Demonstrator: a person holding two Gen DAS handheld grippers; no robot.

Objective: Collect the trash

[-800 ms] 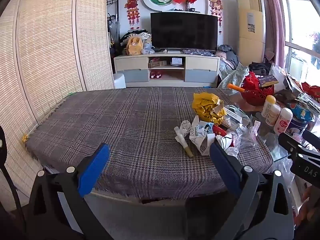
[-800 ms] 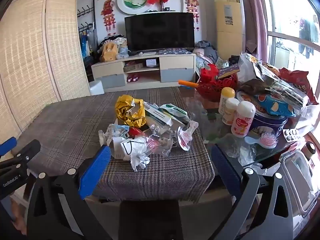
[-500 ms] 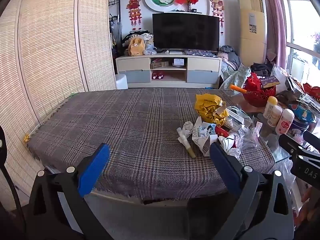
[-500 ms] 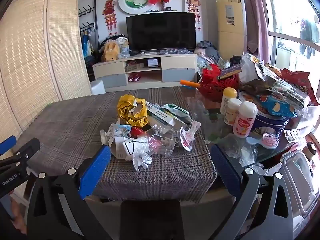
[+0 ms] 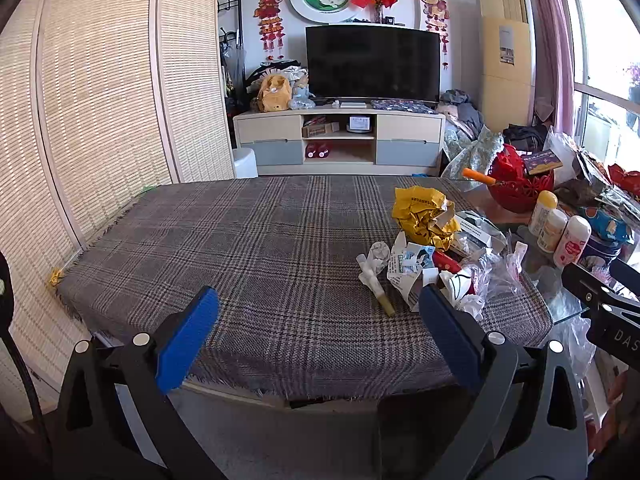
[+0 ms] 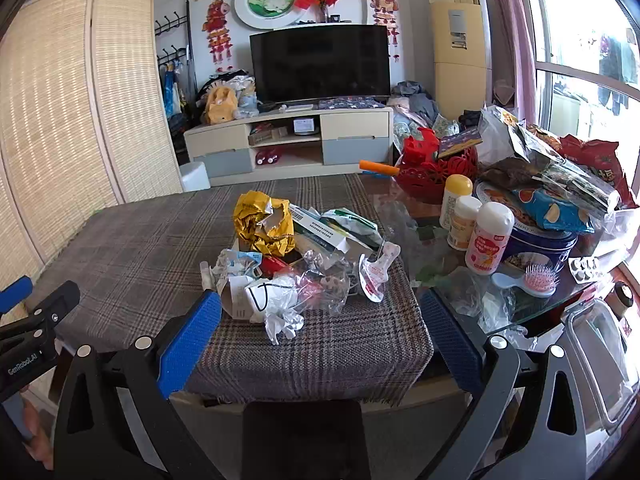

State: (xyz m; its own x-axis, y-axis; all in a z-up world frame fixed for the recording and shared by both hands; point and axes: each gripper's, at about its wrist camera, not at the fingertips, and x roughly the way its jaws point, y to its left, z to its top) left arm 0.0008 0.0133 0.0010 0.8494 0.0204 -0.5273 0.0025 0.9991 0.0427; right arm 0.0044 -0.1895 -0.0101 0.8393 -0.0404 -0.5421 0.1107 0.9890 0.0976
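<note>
Two grippers are held before the near edge of the worktop [image 5: 248, 240], which is covered with a grey plaid cloth. The left gripper [image 5: 318, 336] has its blue fingers [image 5: 186, 338] spread fully wide and nothing is between them; below it is bare cloth. The right gripper [image 6: 320, 336] is also fully spread and empty. The trash pile [image 6: 304, 264] lies on the right part of the cloth, beyond the right gripper's fingers and not touching them. In the pile are a crumpled yellow bag [image 6: 264, 224], a white box with a barcode label [image 6: 316, 228], clear plastic wrappers and crumpled white paper [image 6: 280, 316]; their small print is not readable. In the right wrist view the side of the left gripper shows the writing "GenRobot.AI". In the left wrist view the right gripper shows the letters "DAS". Beside the cloth on the right, three bottles [image 6: 476, 224], a blue tin [image 6: 536, 240] and a pink hairbrush [image 6: 532, 280] stand on glass.
</note>
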